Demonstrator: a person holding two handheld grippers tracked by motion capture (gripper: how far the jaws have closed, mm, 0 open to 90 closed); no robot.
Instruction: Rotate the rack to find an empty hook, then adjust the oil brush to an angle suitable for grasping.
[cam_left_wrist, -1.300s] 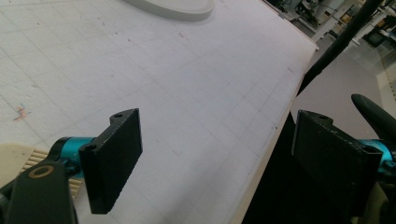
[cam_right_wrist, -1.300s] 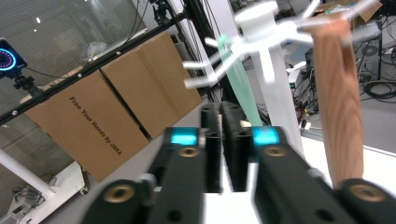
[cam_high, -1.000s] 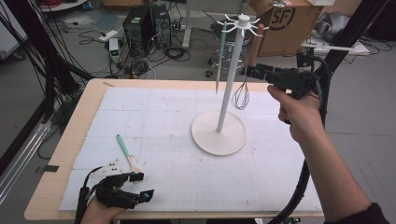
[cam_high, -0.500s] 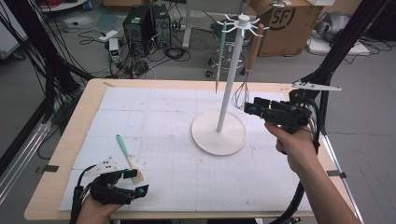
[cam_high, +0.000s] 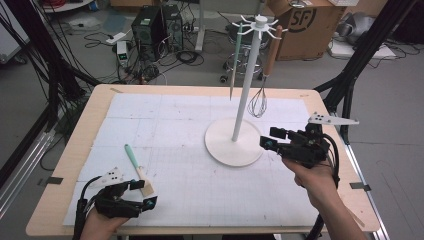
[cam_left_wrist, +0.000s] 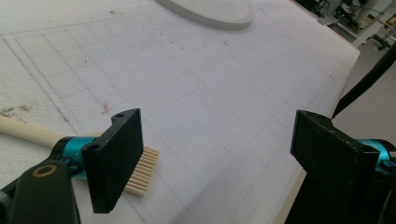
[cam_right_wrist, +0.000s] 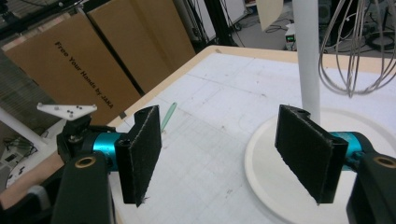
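The left tool (cam_high: 142, 196) rests released beside the mint-handled bristle brush (cam_high: 138, 170) on the bench (cam_high: 95, 107). The right tool (cam_high: 272, 138), jaws just widened and empty, hovers by the white stand's round base (cam_high: 222, 145).

A white stand (cam_high: 235, 146) with a round white base sits on a white mat (cam_high: 175, 130) ruled with a faint grey grid, over the pale wood counter (cam_high: 87, 107). The brush (cam_high: 138, 169) has a mint-green handle and cream bristles. Both claws are black with turquoise joints; the whisk (cam_high: 258, 103) is silver wire
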